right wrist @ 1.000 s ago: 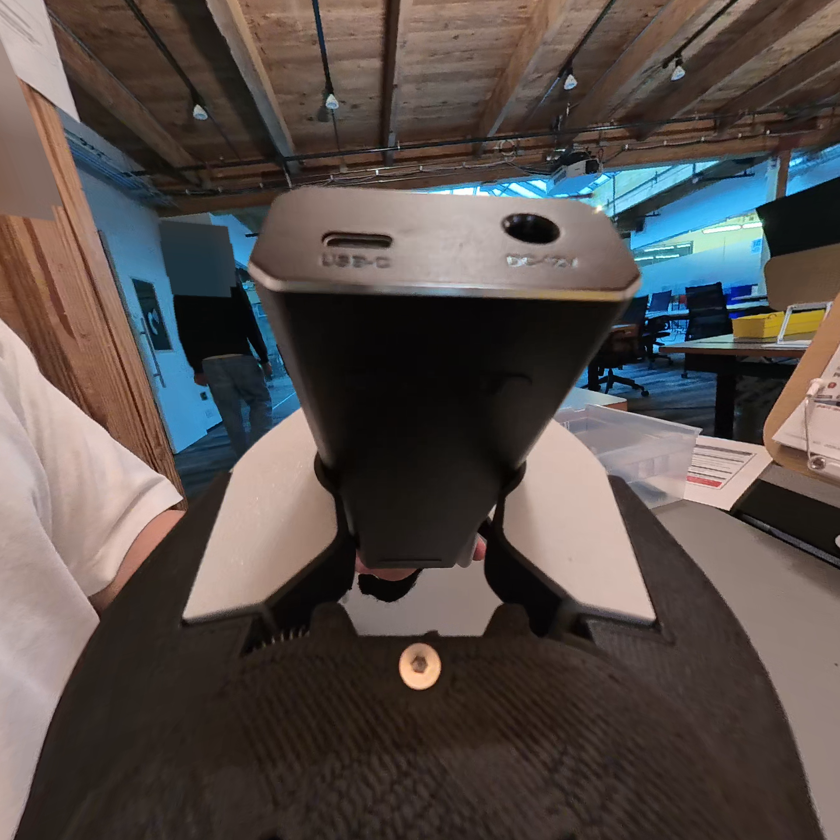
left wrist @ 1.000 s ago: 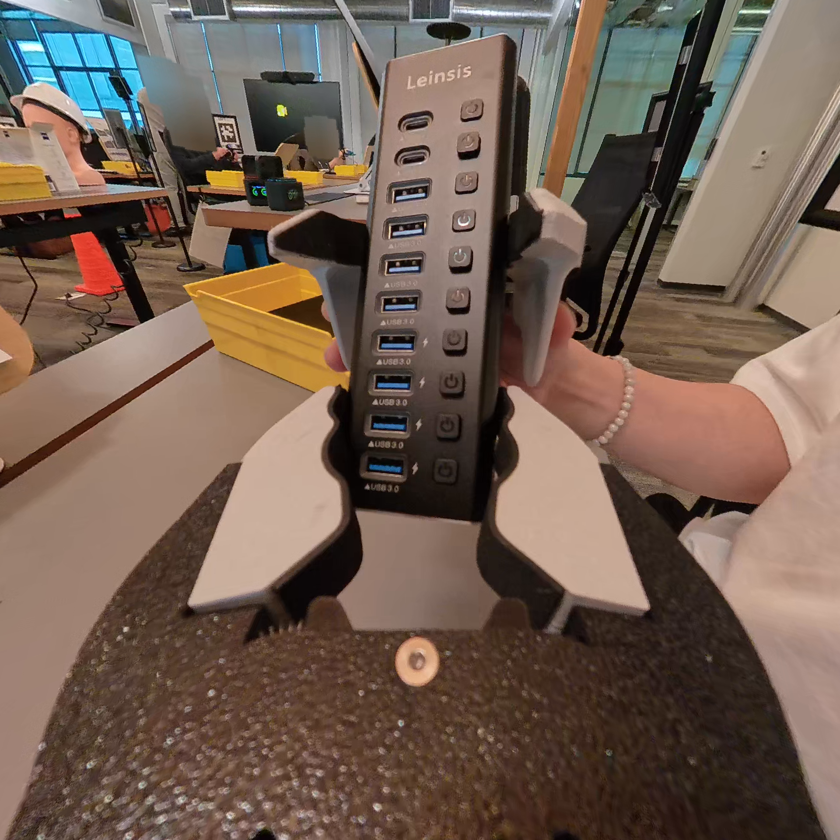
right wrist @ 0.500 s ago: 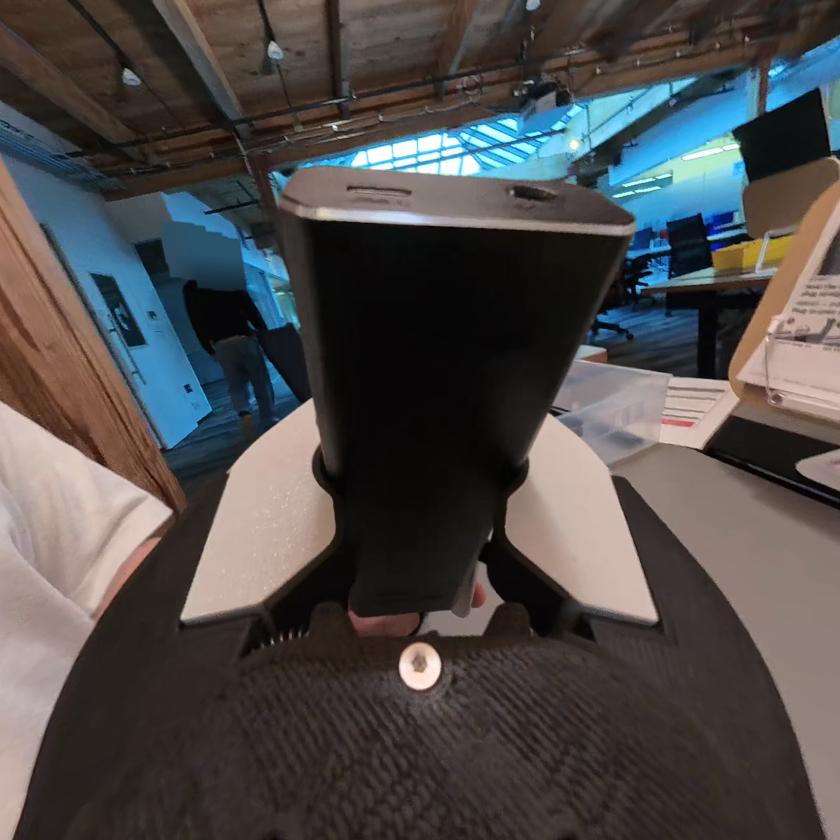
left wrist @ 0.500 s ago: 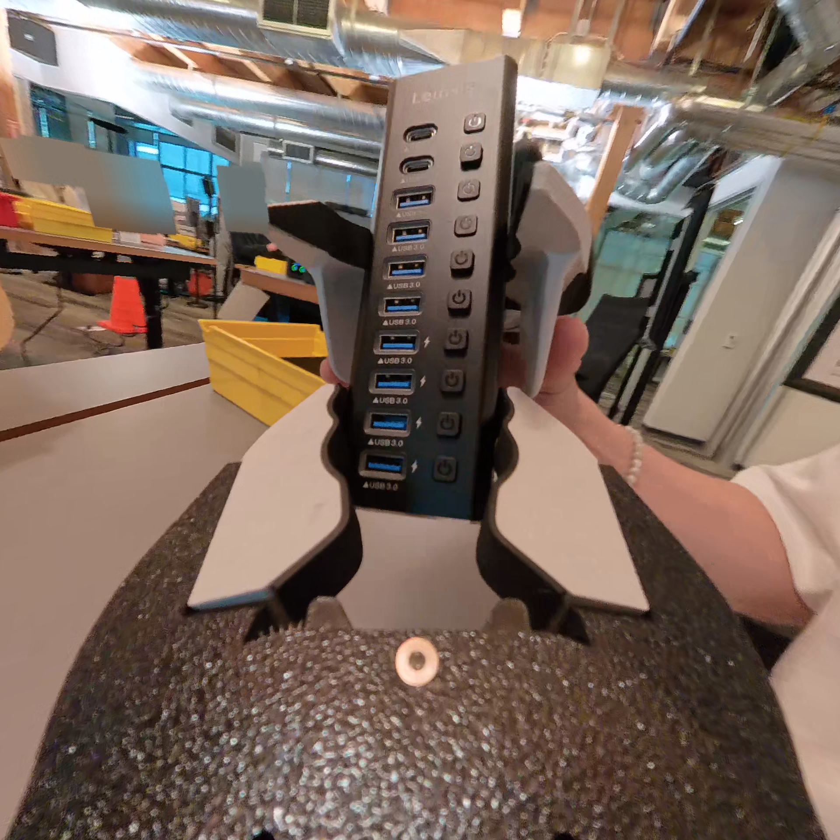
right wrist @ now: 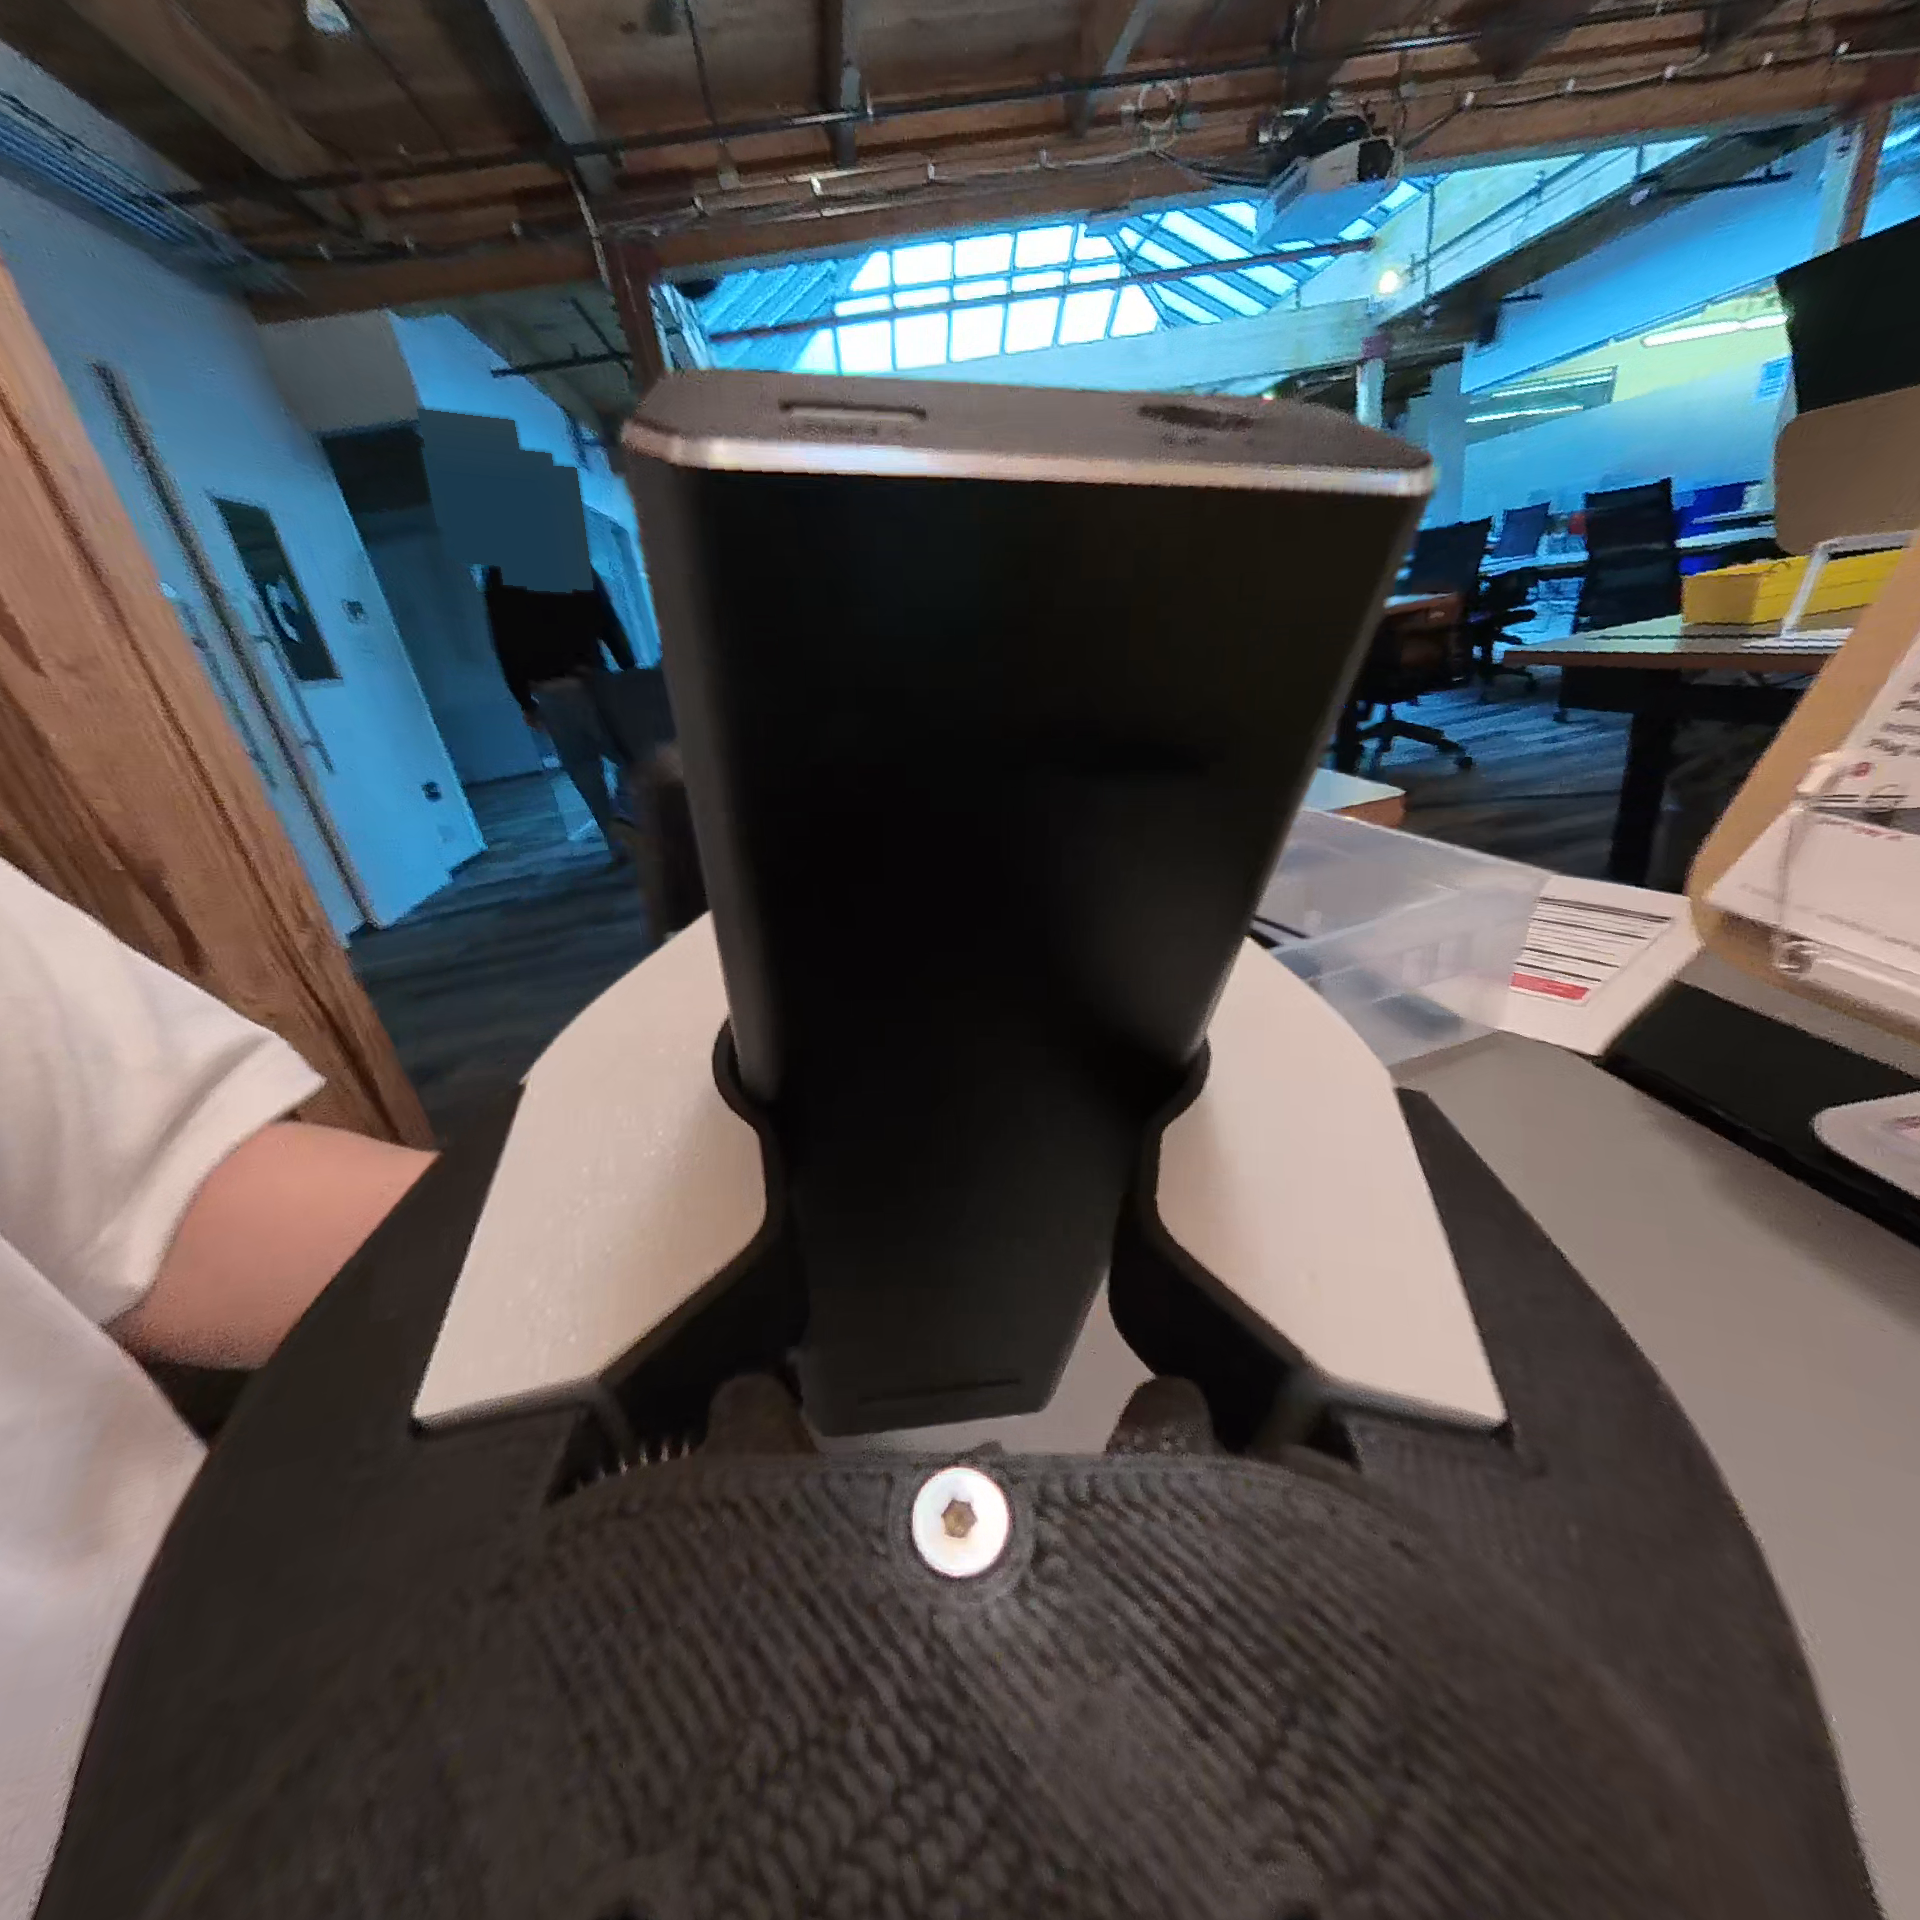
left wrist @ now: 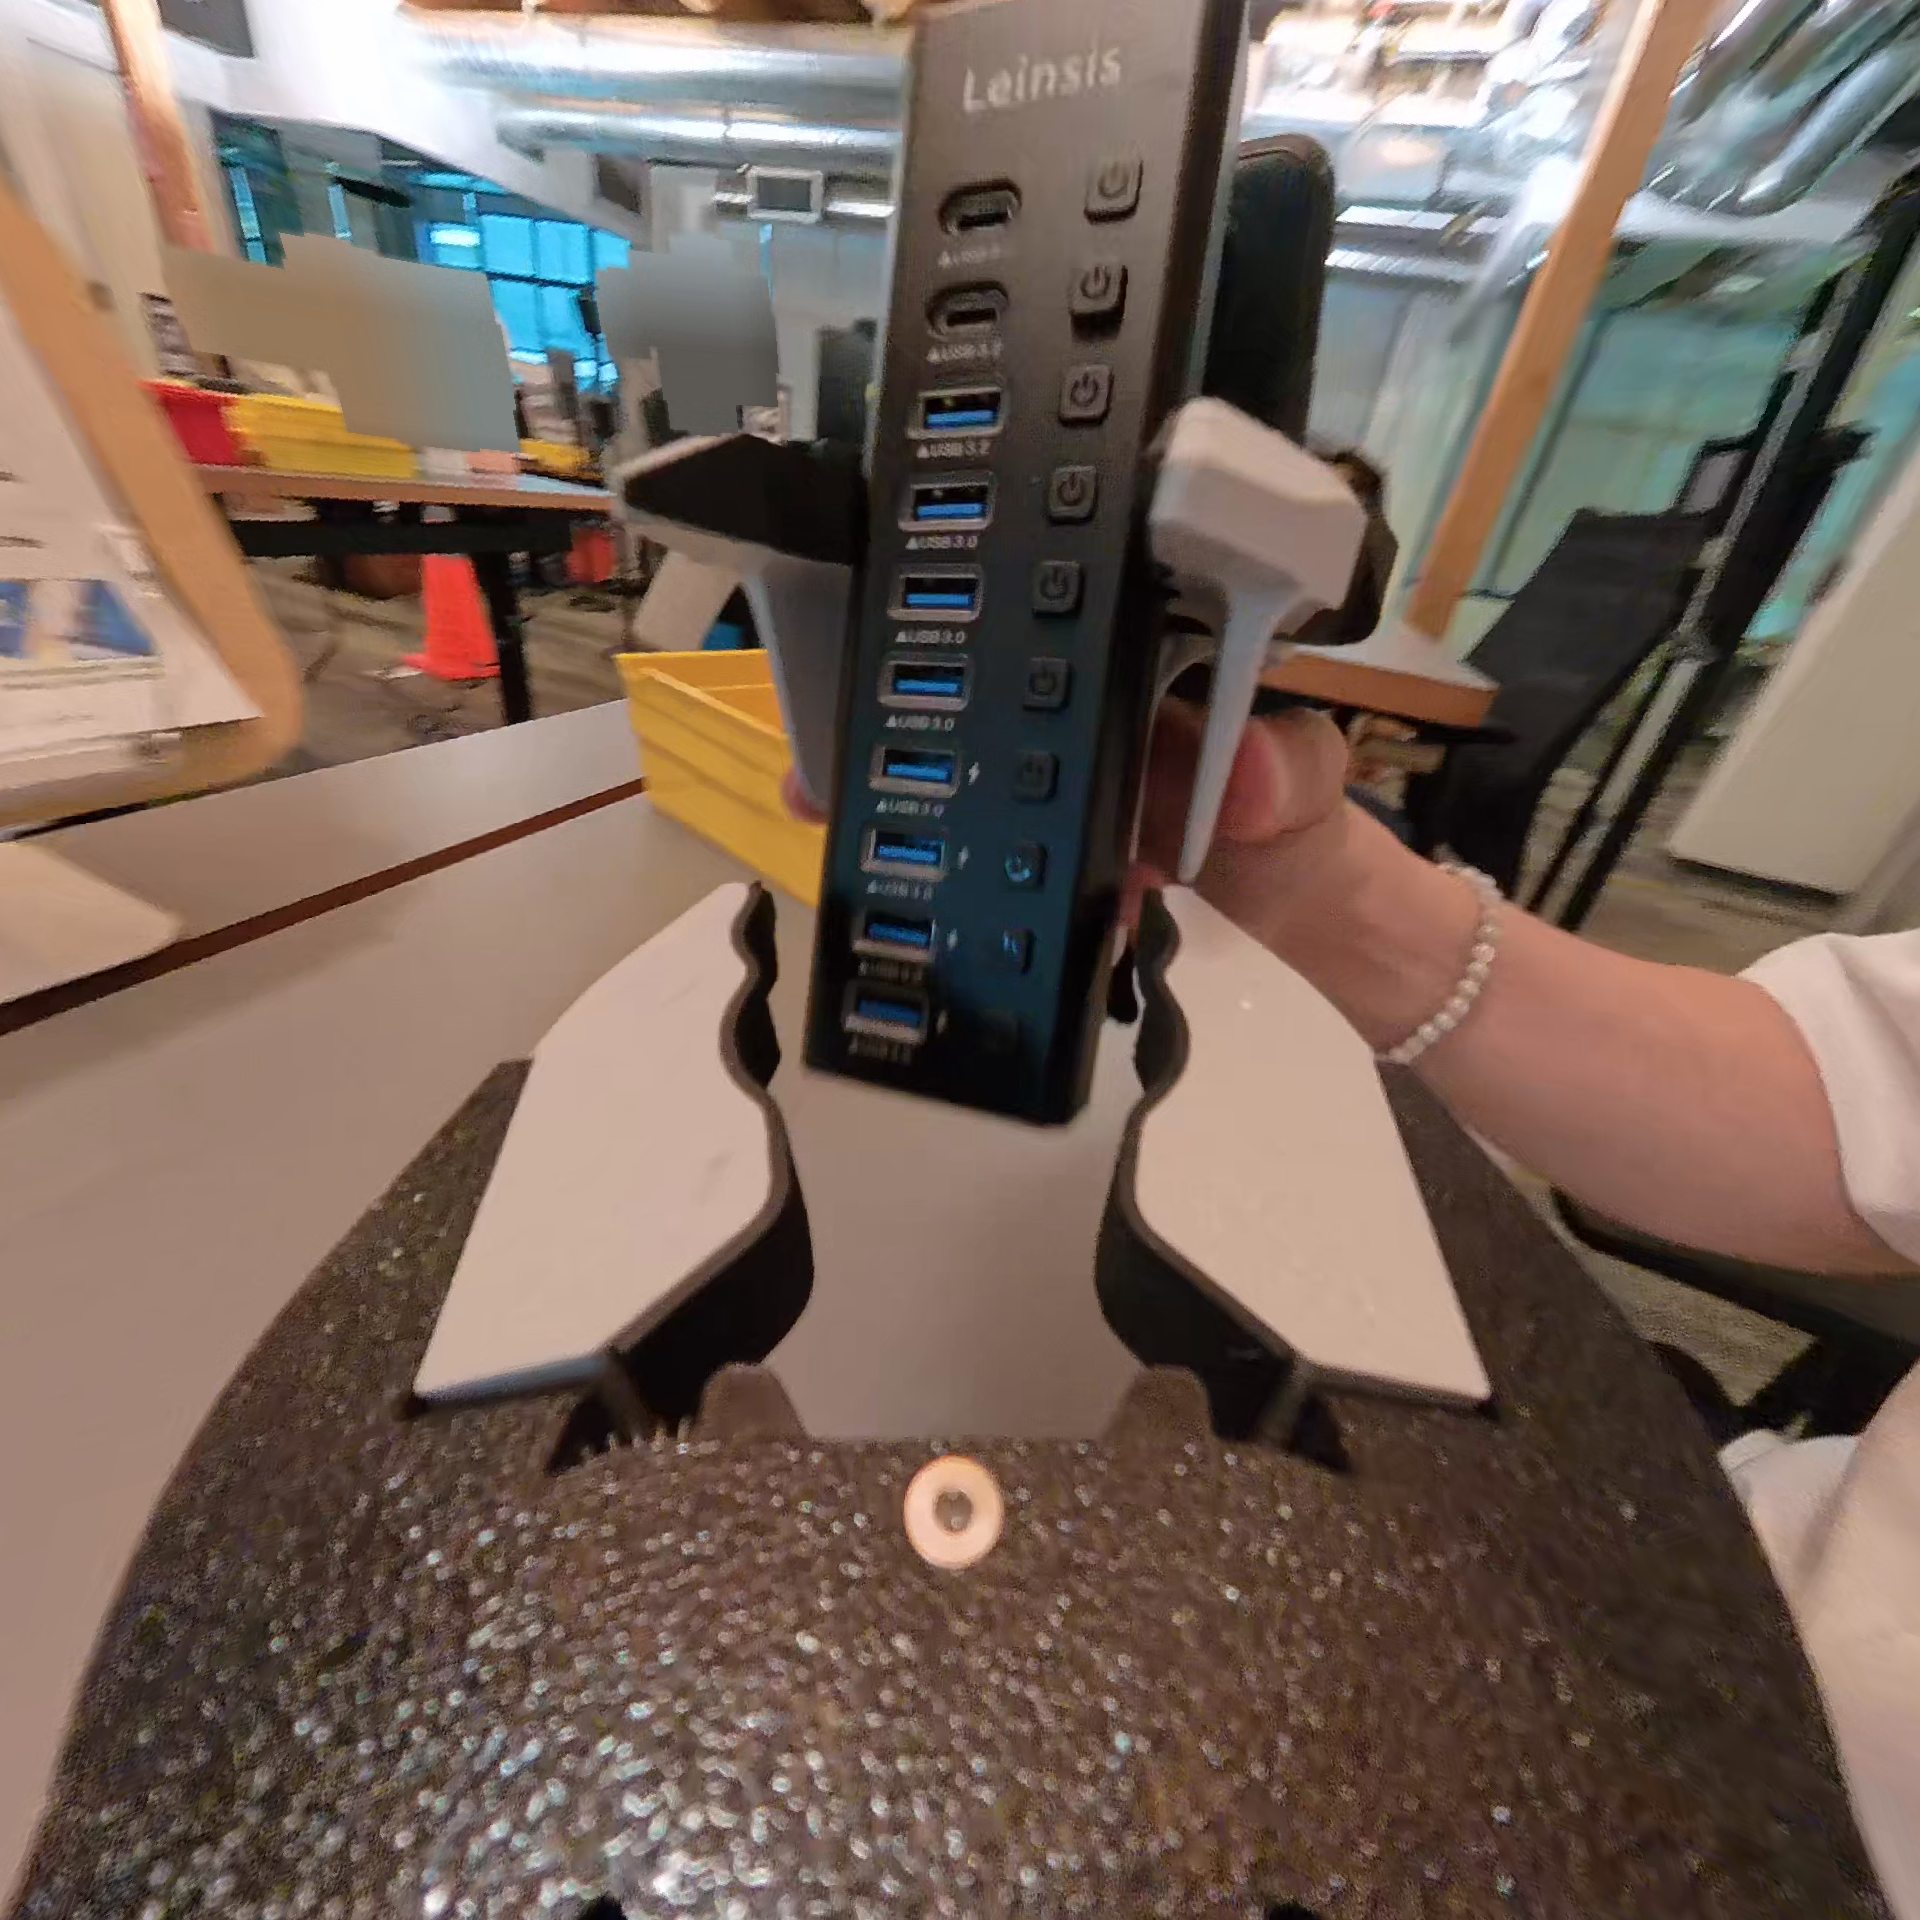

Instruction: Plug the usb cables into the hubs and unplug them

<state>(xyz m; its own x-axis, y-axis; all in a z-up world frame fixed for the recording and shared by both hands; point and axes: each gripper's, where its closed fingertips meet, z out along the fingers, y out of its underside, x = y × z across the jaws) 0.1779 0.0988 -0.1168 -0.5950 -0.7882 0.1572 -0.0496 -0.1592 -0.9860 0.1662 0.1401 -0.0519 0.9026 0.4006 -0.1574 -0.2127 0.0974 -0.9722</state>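
The black USB hub (left wrist: 997, 582) stands upright in the middle of the left wrist view, port side facing the camera: two small oval ports at the top, a column of blue ports below, a row of round buttons to their right. No cable sits in any port here. The right gripper (left wrist: 997, 540) clamps the hub from behind at mid-height, one grey finger pressed against each long edge, with a hand (left wrist: 1278, 831) wearing a bead bracelet (left wrist: 1455, 977) behind it at centre right. The left gripper (left wrist: 951, 977) frames the hub's lower end; its jaws look parted, with a slim gap on each side, though motion blur makes contact hard to judge. A yellow bin (left wrist: 717, 748) sits on the grey table (left wrist: 312, 1039) behind, left of centre.

In the right wrist view the hub (right wrist: 997, 831) fills the centre, plain back toward the camera, end face at the top. The right gripper (right wrist: 961, 1081) is clenched on its two sides. A clear plastic box (right wrist: 1392, 935) rests on the table at centre right.
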